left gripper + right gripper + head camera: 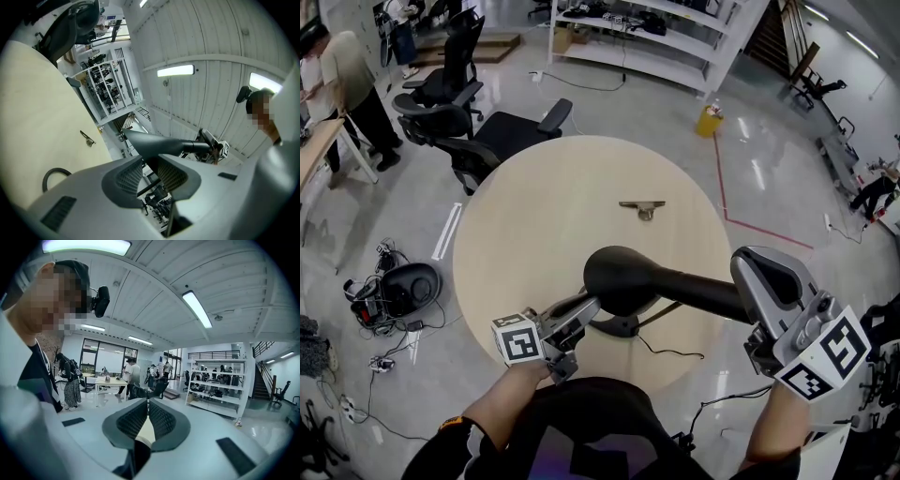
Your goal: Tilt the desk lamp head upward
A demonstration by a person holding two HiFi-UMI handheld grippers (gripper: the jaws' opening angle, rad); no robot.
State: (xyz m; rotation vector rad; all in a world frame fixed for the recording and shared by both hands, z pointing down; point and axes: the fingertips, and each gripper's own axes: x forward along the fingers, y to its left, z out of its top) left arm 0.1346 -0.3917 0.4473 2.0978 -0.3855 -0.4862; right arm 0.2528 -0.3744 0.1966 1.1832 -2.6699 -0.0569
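Two grippers, one desk lamp: left fingers pinching its head, right fingers together.

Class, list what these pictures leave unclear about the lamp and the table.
Lamp base: head view, mostly covered by the lamp head.
Whether the right gripper touches the lamp arm: head view, the gripper's own body covers that spot.
Small metal thing on the table: too small to identify, head and left gripper views.
Cord: head view, far end passes the table edge.

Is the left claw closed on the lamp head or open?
Closed on it. In the left gripper view, the left claw has its pads against both sides of the dark lamp head at its edge.
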